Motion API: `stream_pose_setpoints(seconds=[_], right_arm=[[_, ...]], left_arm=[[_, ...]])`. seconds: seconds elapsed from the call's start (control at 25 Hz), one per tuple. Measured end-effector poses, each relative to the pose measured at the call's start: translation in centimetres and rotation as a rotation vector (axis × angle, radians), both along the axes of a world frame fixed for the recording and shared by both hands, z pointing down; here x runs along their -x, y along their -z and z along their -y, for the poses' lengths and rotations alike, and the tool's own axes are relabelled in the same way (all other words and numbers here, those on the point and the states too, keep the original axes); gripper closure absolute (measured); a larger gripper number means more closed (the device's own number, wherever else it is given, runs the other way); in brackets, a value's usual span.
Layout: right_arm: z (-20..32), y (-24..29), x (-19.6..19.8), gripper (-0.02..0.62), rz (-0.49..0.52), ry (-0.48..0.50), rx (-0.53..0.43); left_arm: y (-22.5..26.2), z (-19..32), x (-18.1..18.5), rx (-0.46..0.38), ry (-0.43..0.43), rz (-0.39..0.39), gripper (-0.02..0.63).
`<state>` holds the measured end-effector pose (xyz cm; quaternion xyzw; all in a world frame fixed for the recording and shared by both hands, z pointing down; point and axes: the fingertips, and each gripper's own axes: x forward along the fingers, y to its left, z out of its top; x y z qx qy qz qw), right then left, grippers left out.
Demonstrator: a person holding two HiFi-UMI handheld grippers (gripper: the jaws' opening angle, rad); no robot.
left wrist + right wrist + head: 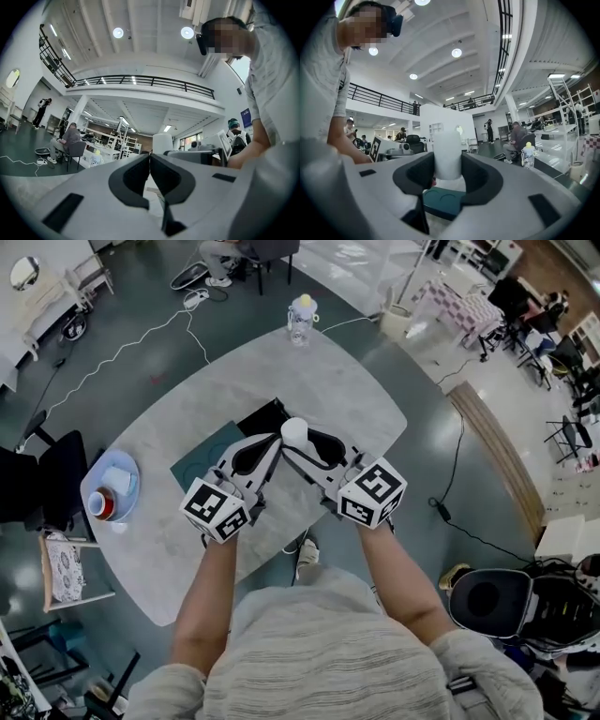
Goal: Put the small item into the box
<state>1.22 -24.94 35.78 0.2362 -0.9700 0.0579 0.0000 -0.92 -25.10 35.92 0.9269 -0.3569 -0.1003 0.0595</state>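
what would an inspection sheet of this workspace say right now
surface: grey oval table
job's things: white cylinder held above the dark box, not yet in it
clutter: bottle at the far edge; blue plate with a red cup on the left
grippers: left hand-held gripper shut, empty; right hand-held gripper shut on the cylinder
cables: white cable and black cable on the floor
surroundings: open hall, black chair at left

bright even ceiling light, fisheye-warped dark-cornered gripper views, soft nearby jaws, faint floor glare
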Motion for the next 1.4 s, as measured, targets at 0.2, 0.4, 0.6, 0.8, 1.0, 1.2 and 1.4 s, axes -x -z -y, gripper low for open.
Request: stream_pose_setpoints(seconds=[0.2,0.4,0.6,0.8,1.0,1.2,1.4], right_arm=[[4.7,-1.4,-0.1,0.4,-0.01,0.045,0.021],[8.0,-3.1,1.4,0.4,-0.003,0.04,0.053],[9.7,-5.3,3.0,0.4,-0.005,0.005,0.088],[11.1,-8.3,4.3,0.4,-0.023,-0.028,0.135],[12.4,-11.9,5.6,0.4,-0.049,-0.059,0.184],[13.6,-15.6,6.2,0.4,-0.092,-0.105,0.224],[14.2,-19.0,6.7,0.399,-0.159,-0.145,0.246]], left_arm=[[-0.9,4.4,0.6,0.013,0.083,-0.027,0.584],[-2.3,7.3,3.1,0.027,0.134,-0.024,0.584],[-4.1,9.2,5.6,0.057,0.146,-0.041,0.584],[-5.7,11.1,7.6,0.083,0.154,-0.034,0.584],[-7.4,12.2,8.9,0.094,0.151,-0.025,0.584],[-8.2,13.1,9.4,0.102,0.172,-0.036,0.584],[-9.4,13.7,10.1,0.104,0.18,-0.026,0.583]])
